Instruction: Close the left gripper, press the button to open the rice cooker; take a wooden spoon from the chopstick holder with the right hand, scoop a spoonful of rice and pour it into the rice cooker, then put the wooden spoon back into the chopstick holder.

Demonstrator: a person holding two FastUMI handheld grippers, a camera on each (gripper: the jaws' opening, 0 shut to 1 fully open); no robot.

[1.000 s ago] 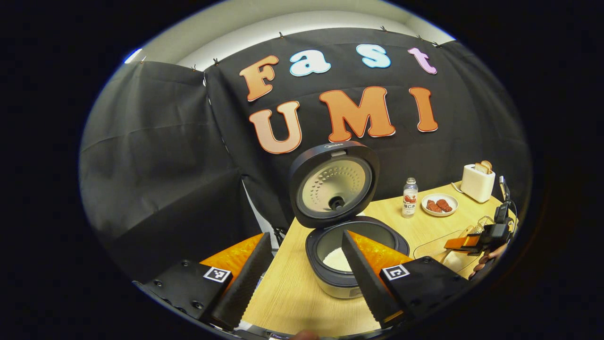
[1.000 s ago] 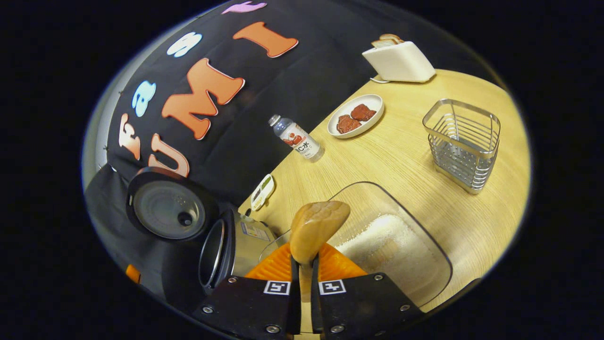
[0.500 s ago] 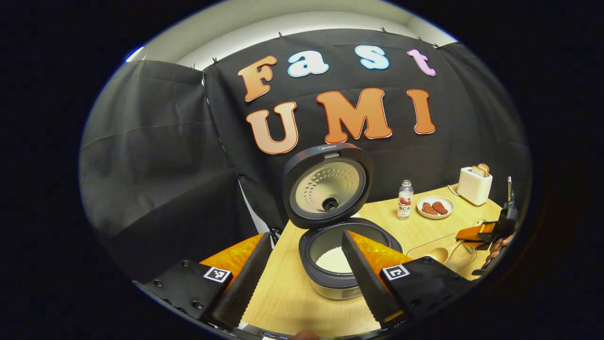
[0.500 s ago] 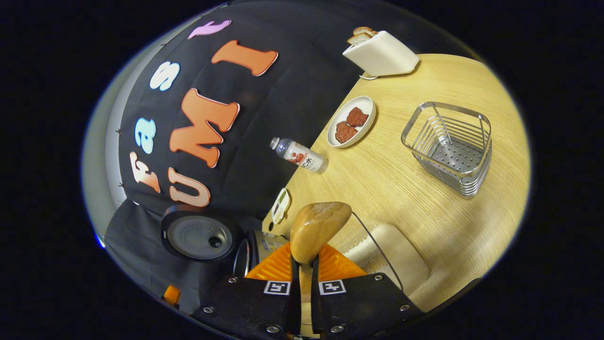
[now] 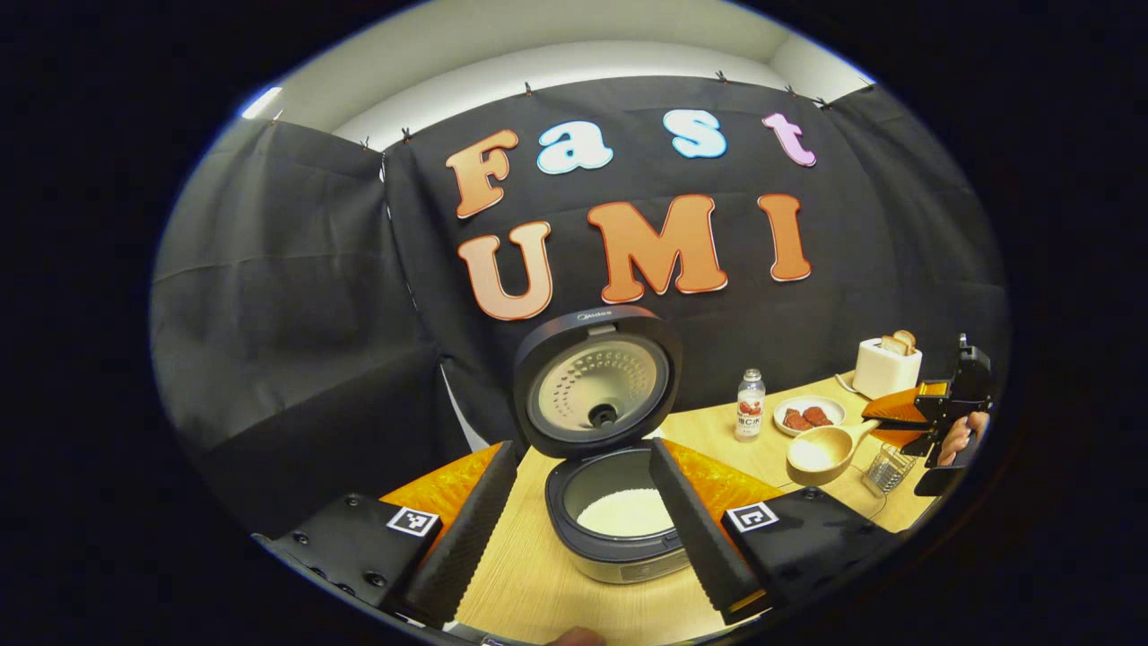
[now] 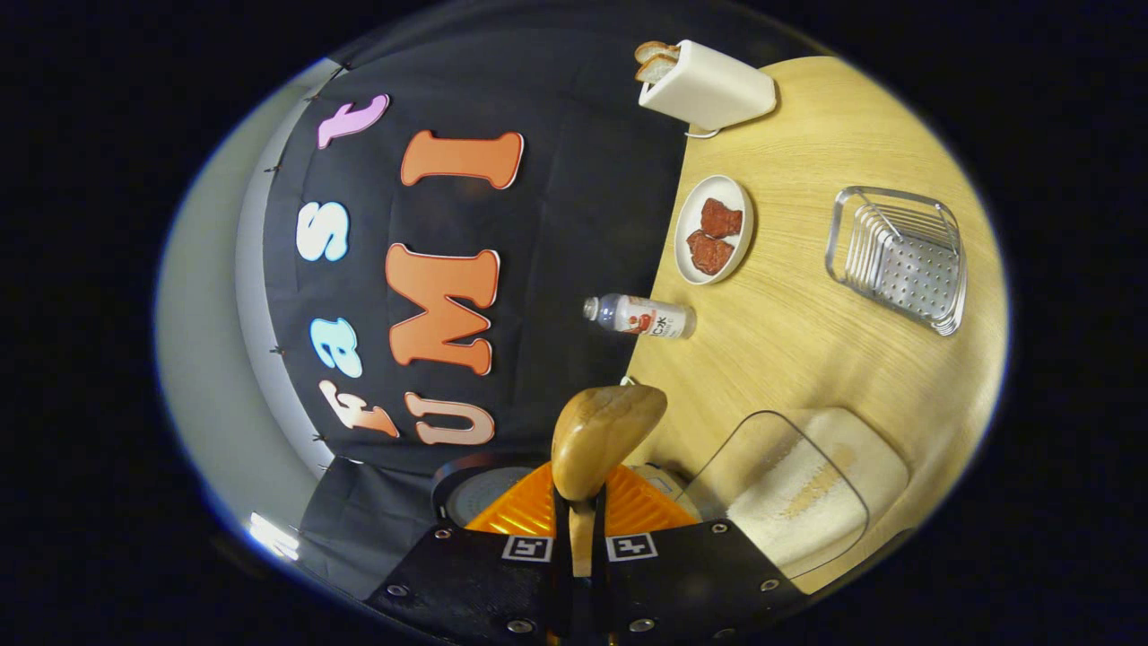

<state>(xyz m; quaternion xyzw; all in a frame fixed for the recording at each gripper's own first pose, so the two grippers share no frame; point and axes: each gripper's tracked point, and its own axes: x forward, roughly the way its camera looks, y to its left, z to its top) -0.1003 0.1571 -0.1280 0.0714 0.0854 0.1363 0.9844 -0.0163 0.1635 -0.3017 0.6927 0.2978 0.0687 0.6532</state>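
Note:
The rice cooker [image 5: 619, 547] stands with its lid [image 5: 596, 381] raised, and white rice lies in its pot. My left gripper [image 5: 582, 445] hovers in front of it, open, with nothing between its fingers. Off to the right, my right gripper [image 5: 942, 408] holds the wooden spoon [image 5: 821, 449] level above the table, with white rice in its bowl. In the right gripper view that gripper [image 6: 581, 502] is shut on the spoon's handle, and the spoon's bowl [image 6: 605, 431] shows from behind. The wire chopstick holder [image 6: 901, 260] stands apart on the table.
A clear container of rice [image 6: 798, 489] lies below the right gripper. A bottle [image 6: 641, 316], a plate with red pieces [image 6: 715, 231] and a white toaster [image 6: 708, 85] stand along the wall edge of the wooden table [image 6: 807, 359].
My right gripper has lifted the spoon out of the rice container and rolled, now carrying rice higher and nearer the cooker. My left gripper has drawn back a little, still open.

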